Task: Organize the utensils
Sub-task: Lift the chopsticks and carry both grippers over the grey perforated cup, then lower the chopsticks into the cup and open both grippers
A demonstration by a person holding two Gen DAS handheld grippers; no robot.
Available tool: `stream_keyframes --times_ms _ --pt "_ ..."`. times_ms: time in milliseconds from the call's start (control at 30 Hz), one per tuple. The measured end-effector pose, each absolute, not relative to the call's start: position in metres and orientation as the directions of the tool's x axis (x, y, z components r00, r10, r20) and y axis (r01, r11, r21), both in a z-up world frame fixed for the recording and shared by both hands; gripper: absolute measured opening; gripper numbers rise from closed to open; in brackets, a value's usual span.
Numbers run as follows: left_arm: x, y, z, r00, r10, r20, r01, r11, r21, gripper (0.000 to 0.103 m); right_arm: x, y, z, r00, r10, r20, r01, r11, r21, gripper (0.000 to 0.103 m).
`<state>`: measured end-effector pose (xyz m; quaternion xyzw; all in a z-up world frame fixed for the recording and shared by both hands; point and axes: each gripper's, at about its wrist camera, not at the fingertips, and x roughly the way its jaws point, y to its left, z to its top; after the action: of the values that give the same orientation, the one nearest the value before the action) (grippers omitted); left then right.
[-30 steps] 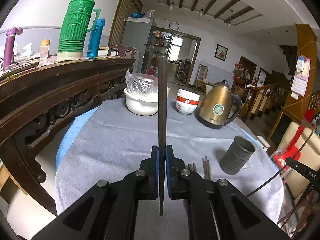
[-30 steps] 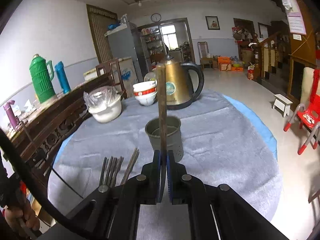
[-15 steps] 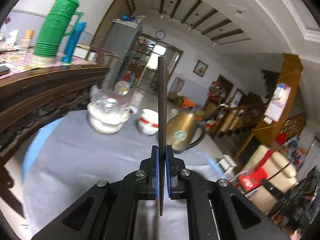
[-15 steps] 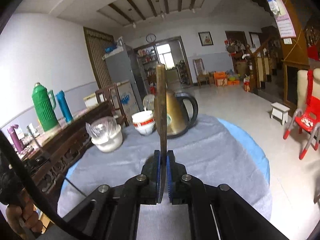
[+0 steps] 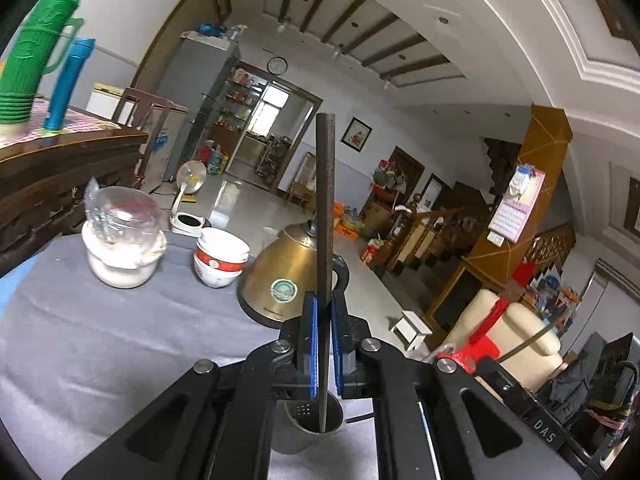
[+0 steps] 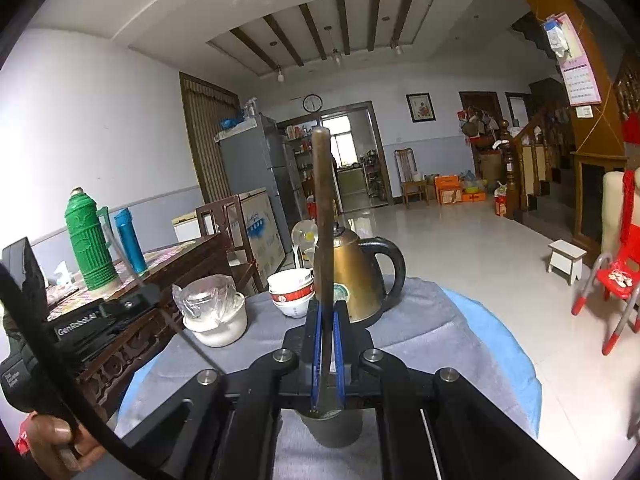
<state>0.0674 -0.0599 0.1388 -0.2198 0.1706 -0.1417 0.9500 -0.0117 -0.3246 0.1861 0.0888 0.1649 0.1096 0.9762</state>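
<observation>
Both chopsticks have travelled from above the open cloth to directly over the holder since a second ago, and the loose chopsticks then lying on the cloth are out of view. The left chopstick [image 5: 324, 216] stands nearly upright, its narrow tip dipping just inside the mouth of the dark grey utensil holder [image 5: 308, 432]. The left gripper [image 5: 324, 344] has its jaws closed tight on the stick's lower part, blue pads pressing from either side, which keeps the tip aimed down. In the right wrist view the right chopstick [image 6: 323, 216] is also near vertical, with its lower end at the rim of the same holder [image 6: 332, 428]; whether it has crossed the rim cannot be told. The right gripper [image 6: 326, 344] likewise has its jaws clamped on the stick. Holding each stick tip-down over the opening looks meant to let it slide straight in once released.

Further out on the grey-clothed surface [image 5: 100, 340] stand a brass kettle [image 5: 288, 280], stacked bowls [image 5: 220, 256] and a covered white pot [image 5: 120, 248], all well apart from the holder. A green thermos [image 6: 90, 240] stands on the wooden sideboard beyond.
</observation>
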Motion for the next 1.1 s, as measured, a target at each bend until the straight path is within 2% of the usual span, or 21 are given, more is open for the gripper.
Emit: stream_keyframes --times_ms 767,833,900,967,1000,1067,1100 --pt "0.131 -0.101 0.079 0.802 -0.356 -0.480 0.178 0.909 -0.378 0.007 0.086 -0.315 0.102 0.768 0.296 -0.569 -0.198 0.953 0.229 0.007" --pt "0.130 -0.101 0.079 0.793 -0.356 -0.495 0.175 0.911 -0.374 0.012 0.089 -0.314 0.098 0.749 0.300 -0.591 -0.198 0.952 0.234 0.009" --pt "0.129 -0.100 0.081 0.789 -0.359 -0.498 0.176 0.910 -0.376 0.026 0.090 -0.314 0.095 0.734 0.301 -0.609 -0.191 0.952 0.241 0.009" --pt "0.123 -0.097 0.085 0.799 -0.349 -0.489 0.171 0.912 -0.372 0.055 0.088 -0.315 0.098 0.737 0.289 -0.611 -0.176 0.955 0.239 0.010" --pt "0.116 -0.094 0.090 0.811 -0.338 -0.478 0.164 0.915 -0.369 0.059 0.085 -0.317 0.101 0.742 0.282 -0.608 -0.168 0.957 0.238 0.017" --pt "0.108 -0.087 0.095 0.823 -0.328 -0.463 0.161 0.917 -0.364 0.061 0.080 -0.320 0.106 0.752 0.272 -0.600 -0.157 0.958 0.238 0.043" --pt "0.101 -0.083 0.099 0.827 -0.327 -0.457 0.163 0.918 -0.361 0.061 0.076 -0.322 0.109 0.758 0.271 -0.593 -0.154 0.958 0.241 0.070"
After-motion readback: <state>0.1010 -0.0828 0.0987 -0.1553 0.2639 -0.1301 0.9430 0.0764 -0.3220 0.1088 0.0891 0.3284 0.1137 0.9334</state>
